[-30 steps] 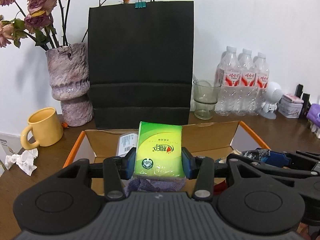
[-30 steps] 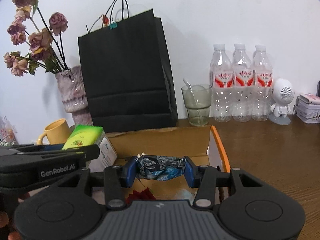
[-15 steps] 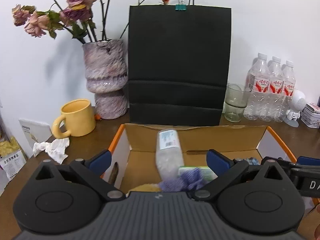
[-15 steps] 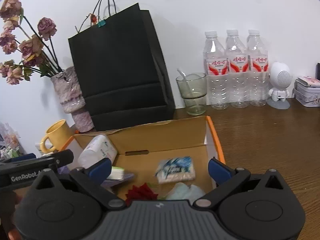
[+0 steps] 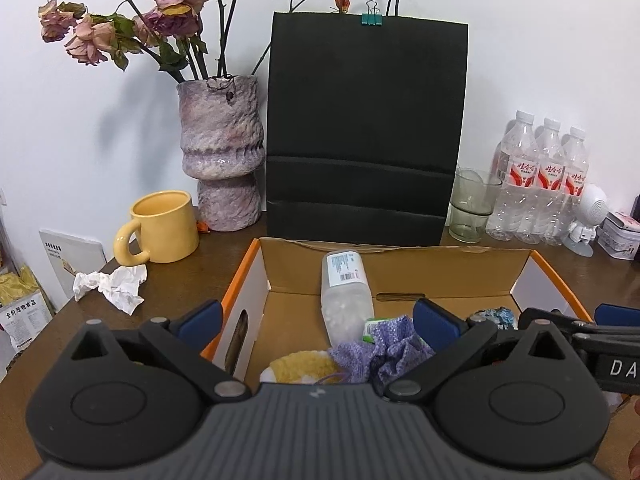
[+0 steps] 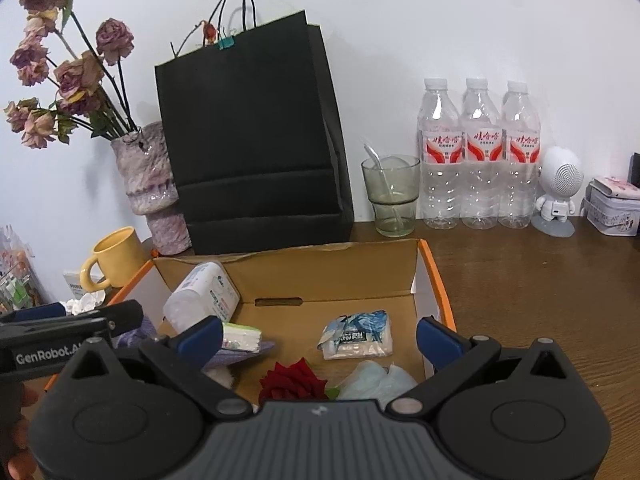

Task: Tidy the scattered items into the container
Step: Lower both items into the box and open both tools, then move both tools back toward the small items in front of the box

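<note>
Where cardboard box sits, 3 water bottles, 1 mug

Orange-edged brown box, yellow mug, black bag, mottled purple vase.

1 s ago the left gripper was clamped on a green tissue pack; now its fingers are spread wide w/ nothing between them, and the pack lies in the cardboard box next to the purple cloth. Same w/ the right gripper: it had a blue wrapped packet pinched, jaws have since opened fully, packet now flat on the box floor. Left view has also swung, so the black bag sits further right in frame.
</note>
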A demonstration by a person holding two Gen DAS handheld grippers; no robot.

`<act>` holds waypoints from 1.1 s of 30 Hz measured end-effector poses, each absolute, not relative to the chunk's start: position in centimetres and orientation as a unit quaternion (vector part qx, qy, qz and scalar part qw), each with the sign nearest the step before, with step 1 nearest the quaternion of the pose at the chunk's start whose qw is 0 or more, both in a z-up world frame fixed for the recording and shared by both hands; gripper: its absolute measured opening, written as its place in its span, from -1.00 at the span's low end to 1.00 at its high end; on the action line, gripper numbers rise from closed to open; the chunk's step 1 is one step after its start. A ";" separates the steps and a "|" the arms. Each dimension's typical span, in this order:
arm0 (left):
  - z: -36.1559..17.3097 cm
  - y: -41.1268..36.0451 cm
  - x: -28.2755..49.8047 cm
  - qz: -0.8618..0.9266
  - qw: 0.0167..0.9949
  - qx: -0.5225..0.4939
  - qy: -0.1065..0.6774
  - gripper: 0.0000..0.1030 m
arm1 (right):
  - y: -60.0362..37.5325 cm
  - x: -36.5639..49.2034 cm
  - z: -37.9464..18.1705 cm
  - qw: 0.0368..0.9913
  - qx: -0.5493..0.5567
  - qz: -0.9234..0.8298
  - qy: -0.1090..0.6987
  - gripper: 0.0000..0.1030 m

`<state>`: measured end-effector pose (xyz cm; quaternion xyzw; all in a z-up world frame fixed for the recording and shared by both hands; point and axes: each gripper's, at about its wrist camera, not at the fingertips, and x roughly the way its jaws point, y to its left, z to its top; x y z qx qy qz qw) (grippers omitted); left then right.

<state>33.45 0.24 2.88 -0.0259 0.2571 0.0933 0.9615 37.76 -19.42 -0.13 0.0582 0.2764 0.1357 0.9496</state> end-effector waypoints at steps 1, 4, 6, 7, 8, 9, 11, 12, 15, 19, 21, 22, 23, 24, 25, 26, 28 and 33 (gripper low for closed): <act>3.0 0.3 33.2 0.092 0.962 -0.027 0.256 1.00 | -19.4 37.5 0.0 0.950 0.059 0.136 0.275 1.00; 3.3 0.4 32.5 0.089 0.963 -0.030 0.252 1.00 | -19.5 36.8 0.2 0.951 0.060 0.135 0.271 1.00; 3.4 0.5 32.0 0.086 0.964 -0.033 0.251 1.00 | -19.6 36.1 0.3 0.952 0.060 0.133 0.269 1.00; 3.5 0.6 31.7 0.084 0.964 -0.036 0.250 1.00 | -19.7 35.8 0.3 0.953 0.060 0.131 0.267 1.00; 3.6 0.6 31.3 0.081 0.964 -0.038 0.250 1.00 | -19.8 35.4 0.4 0.953 0.060 0.130 0.265 1.00; 3.6 0.6 31.0 0.079 0.964 -0.040 0.250 1.00 | -19.9 35.0 0.5 0.954 0.060 0.128 0.263 1.00; 3.6 0.6 30.1 0.075 0.964 -0.044 0.251 1.00 | -20.1 34.0 0.6 0.956 0.062 0.124 0.259 1.00; 3.6 0.7 29.6 0.072 0.964 -0.048 0.251 1.00 | -20.3 33.5 0.6 0.957 0.063 0.122 0.257 1.00; 3.7 0.7 28.0 0.060 0.965 -0.056 0.248 1.00 | -20.7 32.0 0.8 0.958 0.065 0.119 0.253 1.00; 3.7 1.0 25.9 0.054 0.967 -0.064 0.241 1.00 | -21.1 29.7 1.0 0.960 0.063 0.114 0.246 1.00; 3.7 1.3 24.9 0.056 0.967 -0.068 0.238 1.00 | -21.2 28.6 1.0 0.962 0.060 0.112 0.242 1.00; 3.7 1.4 24.6 0.056 0.967 -0.071 0.236 1.00 | -21.2 28.0 0.9 0.963 0.060 0.110 0.240 1.00; 3.7 1.5 24.2 0.055 0.967 -0.073 0.236 1.00 | -21.2 27.4 0.9 0.963 0.058 0.109 0.239 1.00; 3.7 1.6 23.8 0.054 0.967 -0.075 0.235 1.00 | -21.2 26.9 0.8 0.963 0.056 0.108 0.239 1.00; 3.6 1.7 23.3 0.053 0.968 -0.075 0.235 1.00 | -21.2 26.4 0.7 0.964 0.053 0.108 0.238 1.00; 3.5 1.7 22.9 0.053 0.968 -0.074 0.233 1.00 | -21.1 25.8 0.6 0.964 0.049 0.107 0.236 1.00; 3.3 1.9 22.0 0.052 0.970 -0.070 0.229 1.00 | -20.9 24.8 0.4 0.966 0.039 0.107 0.234 1.00; 2.2 2.5 20.2 0.049 0.968 -0.077 0.234 1.00 | -20.2 22.8 -0.6 0.966 0.018 0.109 0.236 1.00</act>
